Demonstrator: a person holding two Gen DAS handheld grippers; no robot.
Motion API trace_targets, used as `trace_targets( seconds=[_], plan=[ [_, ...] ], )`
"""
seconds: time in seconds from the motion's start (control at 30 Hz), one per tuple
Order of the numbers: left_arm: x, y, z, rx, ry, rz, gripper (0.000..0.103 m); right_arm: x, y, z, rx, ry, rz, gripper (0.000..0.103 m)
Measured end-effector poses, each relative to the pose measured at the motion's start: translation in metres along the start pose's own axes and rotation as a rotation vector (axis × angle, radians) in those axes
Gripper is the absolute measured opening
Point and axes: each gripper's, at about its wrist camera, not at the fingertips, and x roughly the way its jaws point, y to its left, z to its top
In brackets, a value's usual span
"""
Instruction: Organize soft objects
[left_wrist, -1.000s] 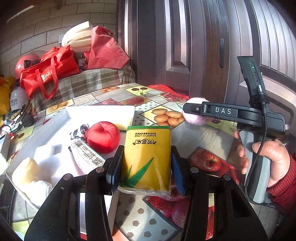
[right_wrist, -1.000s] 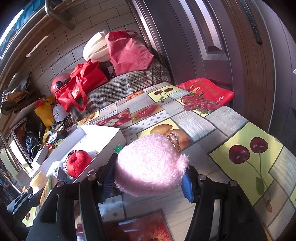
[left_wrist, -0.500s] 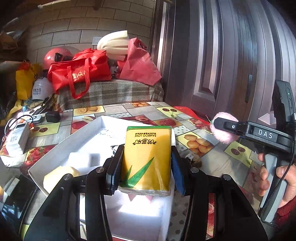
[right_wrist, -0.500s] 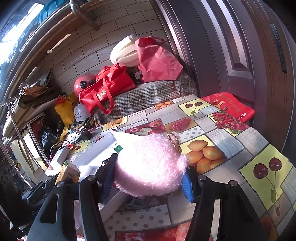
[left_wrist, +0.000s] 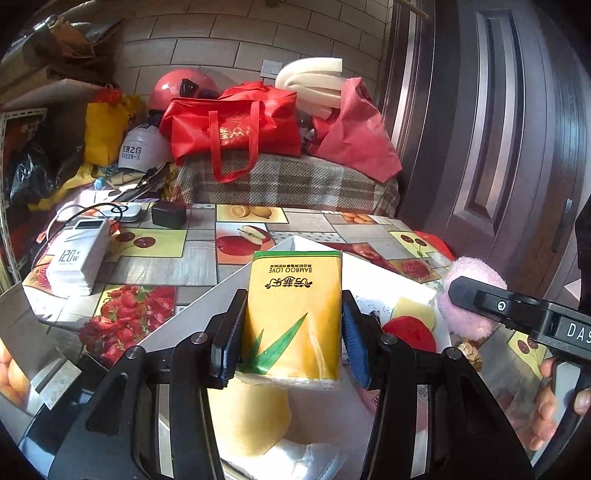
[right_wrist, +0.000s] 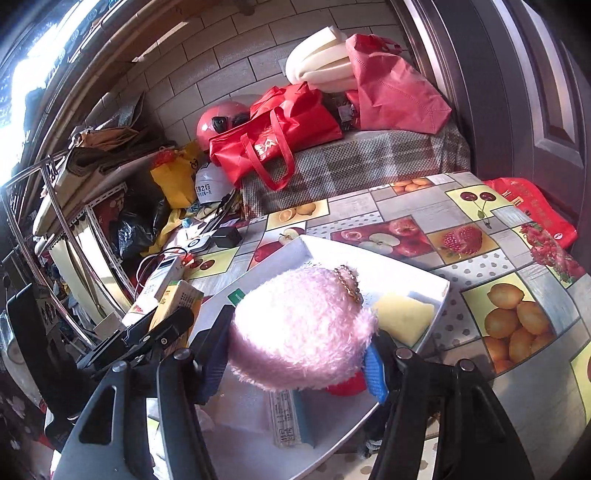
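Note:
My left gripper (left_wrist: 293, 339) is shut on a yellow tissue pack (left_wrist: 293, 314), held above the white box (left_wrist: 229, 280) on the fruit-print table. My right gripper (right_wrist: 301, 356) is shut on a fluffy pink plush ball (right_wrist: 299, 328) with a gold chain, also over the white box (right_wrist: 441, 291). The pink plush ball (left_wrist: 469, 295) and the right gripper's body show at the right edge of the left wrist view. In the box lie a yellow sponge (right_wrist: 402, 317), a red plush apple (left_wrist: 410, 334), another yellow sponge (left_wrist: 255, 421) and white foam. The tissue pack (right_wrist: 177, 302) shows at left in the right wrist view.
A white power bank (left_wrist: 75, 258), a black adapter (left_wrist: 168, 214) and cables lie at the table's far left. Behind stands a plaid-covered bench (left_wrist: 288, 181) with red bags, a red helmet and foam rolls. A dark door (left_wrist: 498, 147) is right. A metal rack (right_wrist: 66, 221) stands left.
Both grippers have swung left and risen slightly, carrying the tissue pack and the pink plush from beside the box to over it. Both grips are unchanged.

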Motion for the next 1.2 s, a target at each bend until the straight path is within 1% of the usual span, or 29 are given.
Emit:
trace_targets(
  seconds=[0.07, 0.13, 0.17, 0.2, 0.23, 0.27, 0.3, 0.4, 0.57, 0.67, 0.8, 0.87, 0.93, 1.0, 1.07, 1.1, 1.2],
  plan=[
    [0.001, 0.006, -0.001, -0.019, 0.003, 0.026, 0.048, 0.018, 0.006, -0.004, -0.011, 0.027, -0.007, 0.063],
    [0.002, 0.011, -0.002, -0.033, 0.002, 0.057, 0.055, 0.031, 0.009, -0.006, -0.011, 0.045, -0.012, 0.065],
    [0.002, 0.013, -0.002, -0.038, 0.000, 0.076, 0.066, 0.035, 0.009, -0.008, -0.007, 0.053, -0.012, 0.068],
    [0.002, 0.014, -0.003, -0.039, -0.003, 0.091, 0.084, 0.037, 0.009, -0.009, -0.006, 0.056, -0.013, 0.078],
    [0.001, 0.014, -0.003, -0.038, -0.011, 0.111, 0.091, 0.036, 0.010, -0.010, -0.006, 0.046, -0.017, 0.085],
    [0.000, 0.015, -0.003, -0.033, -0.026, 0.141, 0.100, 0.032, 0.010, -0.012, -0.011, 0.022, -0.020, 0.095],
    [-0.002, 0.015, -0.003, -0.029, -0.039, 0.148, 0.103, 0.028, 0.011, -0.014, -0.021, -0.004, -0.027, 0.103],
    [-0.004, 0.015, -0.002, -0.018, -0.042, 0.176, 0.103, 0.014, 0.008, -0.014, -0.033, -0.071, -0.062, 0.103],
    [-0.006, 0.015, -0.005, -0.001, -0.048, 0.205, 0.103, -0.008, 0.003, -0.013, -0.012, -0.124, -0.076, 0.103],
    [-0.007, 0.012, -0.006, 0.019, -0.044, 0.232, 0.103, -0.025, 0.004, -0.015, -0.035, -0.160, -0.095, 0.103],
    [-0.016, 0.007, -0.006, 0.027, -0.043, 0.214, 0.103, -0.059, -0.003, -0.019, -0.085, -0.248, -0.229, 0.103],
    [-0.022, -0.001, -0.006, 0.042, -0.035, 0.219, 0.103, -0.079, -0.016, -0.018, -0.064, -0.278, -0.282, 0.103],
    [-0.029, -0.010, -0.005, 0.048, -0.017, 0.246, 0.103, -0.099, -0.033, -0.015, -0.004, -0.293, -0.296, 0.103],
    [-0.039, -0.020, -0.004, 0.048, 0.003, 0.281, 0.103, -0.118, -0.051, -0.013, 0.053, -0.288, -0.303, 0.103],
    [-0.050, -0.035, -0.003, 0.054, 0.046, 0.302, 0.103, -0.139, -0.063, -0.014, 0.078, -0.305, -0.323, 0.103],
    [-0.059, -0.043, -0.004, 0.056, 0.054, 0.319, 0.103, -0.150, -0.067, -0.015, 0.081, -0.321, -0.337, 0.103],
    [-0.089, -0.065, -0.013, 0.063, 0.017, 0.358, 0.103, -0.180, -0.069, -0.021, 0.068, -0.371, -0.374, 0.103]
  ],
)
